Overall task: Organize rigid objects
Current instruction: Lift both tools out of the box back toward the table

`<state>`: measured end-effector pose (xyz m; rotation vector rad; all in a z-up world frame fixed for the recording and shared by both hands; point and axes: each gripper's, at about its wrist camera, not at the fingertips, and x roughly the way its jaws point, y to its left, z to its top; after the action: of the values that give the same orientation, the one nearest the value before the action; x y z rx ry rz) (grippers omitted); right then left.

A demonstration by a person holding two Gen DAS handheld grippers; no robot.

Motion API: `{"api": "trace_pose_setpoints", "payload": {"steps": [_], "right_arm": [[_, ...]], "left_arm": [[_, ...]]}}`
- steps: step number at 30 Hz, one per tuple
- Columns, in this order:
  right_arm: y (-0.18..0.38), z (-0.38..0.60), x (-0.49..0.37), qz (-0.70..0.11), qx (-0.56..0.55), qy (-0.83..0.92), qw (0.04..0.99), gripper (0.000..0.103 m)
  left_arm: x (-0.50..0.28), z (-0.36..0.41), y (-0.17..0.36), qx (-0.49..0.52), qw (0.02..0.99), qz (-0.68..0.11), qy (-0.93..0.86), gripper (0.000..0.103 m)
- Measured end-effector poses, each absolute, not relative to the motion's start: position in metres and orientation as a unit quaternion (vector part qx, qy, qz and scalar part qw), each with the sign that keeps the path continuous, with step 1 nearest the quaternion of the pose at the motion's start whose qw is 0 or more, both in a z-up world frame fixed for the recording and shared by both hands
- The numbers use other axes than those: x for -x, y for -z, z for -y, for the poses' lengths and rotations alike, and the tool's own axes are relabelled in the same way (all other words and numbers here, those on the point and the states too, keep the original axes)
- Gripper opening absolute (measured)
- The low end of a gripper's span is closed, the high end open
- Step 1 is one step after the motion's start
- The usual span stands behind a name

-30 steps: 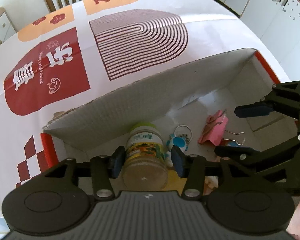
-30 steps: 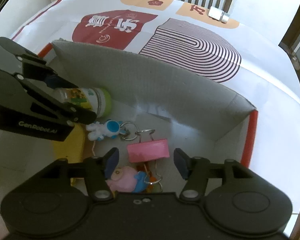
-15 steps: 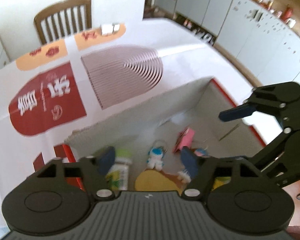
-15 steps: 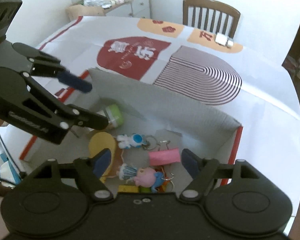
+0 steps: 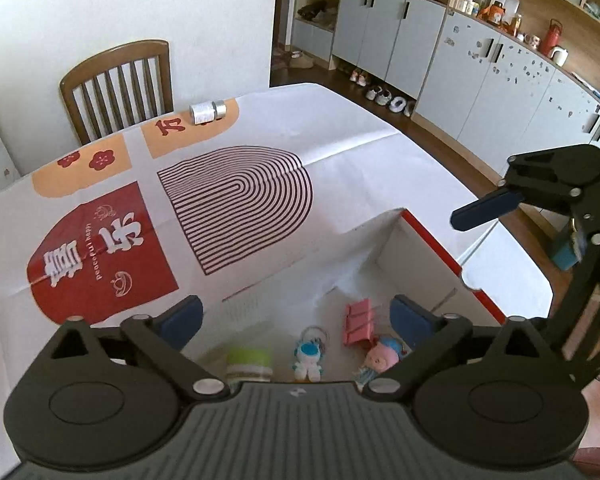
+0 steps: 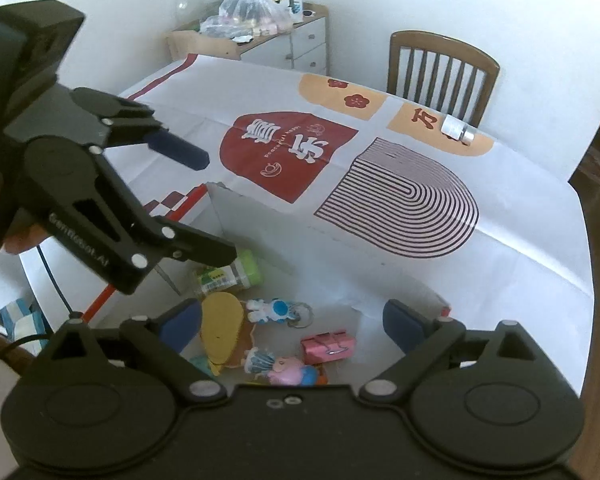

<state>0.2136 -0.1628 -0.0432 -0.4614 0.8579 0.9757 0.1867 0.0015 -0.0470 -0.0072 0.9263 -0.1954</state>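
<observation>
Both grippers (image 5: 296,320) (image 6: 292,326) opening (empty) over box (image 6: 260,216); jar (image 6: 230,274), clip (image 6: 328,346) inside.

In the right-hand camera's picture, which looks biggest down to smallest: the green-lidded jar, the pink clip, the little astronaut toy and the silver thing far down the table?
1. green-lidded jar, though a gripper finger covers part of it
2. pink clip and astronaut toy: too alike to rank
3. silver thing, smallest here, but it lies farthest from the camera, so its real size is unsure

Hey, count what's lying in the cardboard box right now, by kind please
Jar with green lid: 1
Keychain figures: 2, astronaut and pink doll
Pink binder clip: 1
Yellow flat piece: 1
Total: 5 told apart; bits under the doll are hidden.
</observation>
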Motion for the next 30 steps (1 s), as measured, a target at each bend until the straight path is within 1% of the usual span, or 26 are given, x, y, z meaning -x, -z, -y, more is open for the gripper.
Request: {"api": "trace_pose_setpoints", "payload": {"steps": [5,11,19,23,27,30], "right_arm": [[0.035,0.172,-0.243,-0.398,0.225,-0.452,0.766,0.098],[0.025,0.179,-0.297,-0.400,0.227,-0.447,0.767,0.098],[0.025,0.170,-0.367,-0.402,0.248,-0.449,0.759,0.098],[0.032,0.160,-0.396,-0.405,0.262,-0.458,0.746,0.098],[0.044,0.148,-0.426,-0.414,0.268,-0.459,0.739,0.098],[0.054,0.142,-0.443,-0.421,0.266,-0.459,0.736,0.098]], "left_arm": [[-0.215,-0.010,0.053,0.017,0.879,-0.467,0.095,0.101],[-0.249,-0.021,0.059,0.024,0.867,-0.493,0.074,0.101],[-0.301,-0.038,0.056,-0.016,0.863,-0.500,0.070,0.101],[-0.326,-0.050,0.070,-0.005,0.854,-0.514,0.081,0.101],[-0.342,-0.051,0.093,-0.039,0.842,-0.532,0.083,0.101],[-0.350,-0.052,0.108,-0.042,0.828,-0.547,0.116,0.100]]}}
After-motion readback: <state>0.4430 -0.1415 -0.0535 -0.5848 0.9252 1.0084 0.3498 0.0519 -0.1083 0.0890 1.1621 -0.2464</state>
